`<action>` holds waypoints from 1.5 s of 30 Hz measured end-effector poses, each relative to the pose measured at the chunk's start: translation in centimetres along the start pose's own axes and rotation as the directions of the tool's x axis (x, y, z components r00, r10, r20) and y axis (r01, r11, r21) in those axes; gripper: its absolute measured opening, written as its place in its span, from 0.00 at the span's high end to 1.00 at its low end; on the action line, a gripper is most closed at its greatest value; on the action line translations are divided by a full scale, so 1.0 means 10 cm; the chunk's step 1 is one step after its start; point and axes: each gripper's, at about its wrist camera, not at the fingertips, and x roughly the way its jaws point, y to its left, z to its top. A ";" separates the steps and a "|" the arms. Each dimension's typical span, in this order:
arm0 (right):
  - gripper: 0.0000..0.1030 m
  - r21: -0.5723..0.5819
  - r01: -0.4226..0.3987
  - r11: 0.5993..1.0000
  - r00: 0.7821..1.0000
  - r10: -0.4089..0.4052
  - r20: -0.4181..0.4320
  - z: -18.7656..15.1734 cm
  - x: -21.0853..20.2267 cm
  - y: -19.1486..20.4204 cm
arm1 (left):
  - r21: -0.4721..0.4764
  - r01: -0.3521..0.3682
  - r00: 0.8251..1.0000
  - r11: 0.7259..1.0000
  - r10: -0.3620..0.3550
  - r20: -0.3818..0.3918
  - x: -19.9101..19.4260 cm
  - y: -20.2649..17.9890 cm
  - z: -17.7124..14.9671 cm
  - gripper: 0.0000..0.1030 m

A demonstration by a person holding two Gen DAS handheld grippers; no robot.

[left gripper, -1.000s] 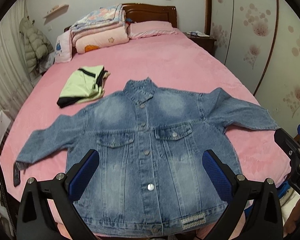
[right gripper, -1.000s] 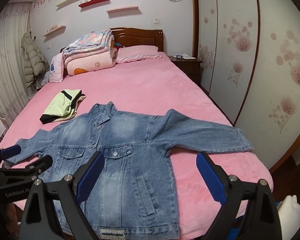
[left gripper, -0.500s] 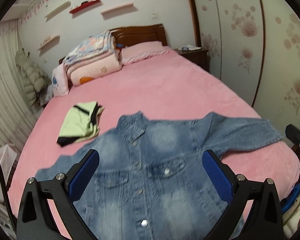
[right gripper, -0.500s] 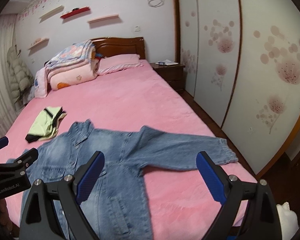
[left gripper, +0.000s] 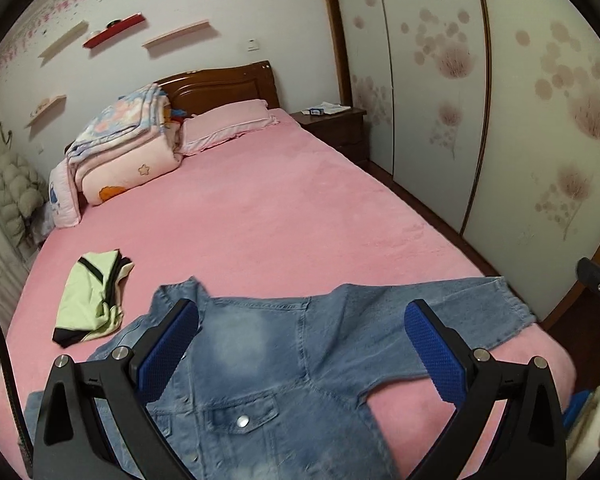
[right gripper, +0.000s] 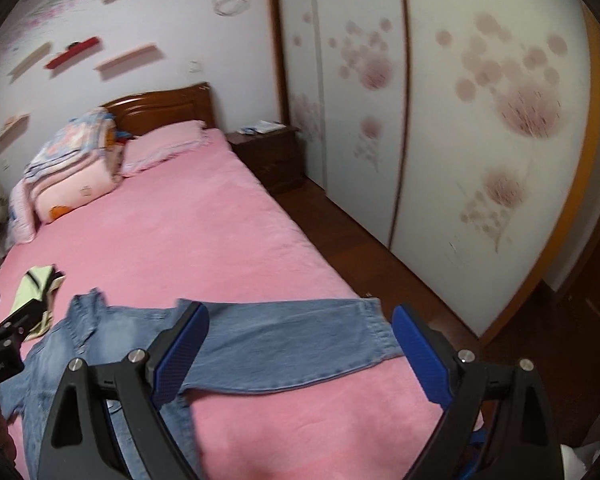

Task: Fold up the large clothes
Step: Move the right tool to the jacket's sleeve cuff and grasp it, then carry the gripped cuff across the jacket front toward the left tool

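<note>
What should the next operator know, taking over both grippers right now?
Left gripper: open, empty, above the denim jacket chest.
Right gripper: open, empty, over the jacket's outstretched sleeve.
Jacket lies flat, front up and buttoned, at the near end of the pink bed; no fold made.
A green garment is already folded beside the collar.
Left to do: fold the sleeves in, then the body.

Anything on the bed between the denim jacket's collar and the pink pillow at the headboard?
No: in the left wrist view the stretch from the denim jacket up to the pink pillow is bare pink bedsheet. The folded green garment lies off to the left.
</note>
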 end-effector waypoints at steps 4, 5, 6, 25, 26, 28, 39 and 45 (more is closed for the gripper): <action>0.09 0.090 0.027 0.996 0.996 -0.019 -0.090 -0.09 0.50 -0.42 | 0.063 -0.003 1.000 0.998 0.004 -0.024 0.52 -0.42 -0.09 0.01; 0.09 0.108 0.030 0.994 0.994 -0.018 -0.110 -0.12 0.60 -0.48 | 0.065 0.008 0.999 0.998 -0.005 -0.039 0.62 -0.50 -0.12 0.01; 0.09 0.135 0.032 0.990 0.990 -0.013 -0.139 -0.19 0.76 -0.59 | 0.058 0.027 0.998 0.998 -0.024 -0.063 0.79 -0.59 -0.18 0.01; 0.31 0.486 0.100 0.868 0.910 0.118 -0.398 -1.19 2.45 -1.28 | -0.002 0.128 0.977 0.992 -0.126 -0.170 1.81 -1.14 -0.82 0.01; 0.39 0.481 0.103 0.871 0.913 0.109 -0.394 -1.18 2.47 -1.27 | -0.006 0.137 0.975 0.991 -0.136 -0.177 1.81 -1.12 -0.81 0.01; 0.60 0.463 0.108 0.880 0.917 0.092 -0.389 -1.13 2.52 -1.22 | -0.017 0.164 0.968 0.986 -0.164 -0.191 1.78 -1.05 -0.79 0.02; 0.95 0.251 -0.074 0.965 0.988 0.105 -0.112 -0.43 1.60 -0.33 | -0.097 0.148 0.977 0.984 -0.161 -0.143 1.24 -0.25 -0.69 0.04; 0.95 0.092 -0.241 0.966 0.970 0.242 0.004 -0.06 0.95 0.56 | -0.159 0.078 0.990 0.984 -0.095 -0.102 0.84 0.46 -0.73 0.04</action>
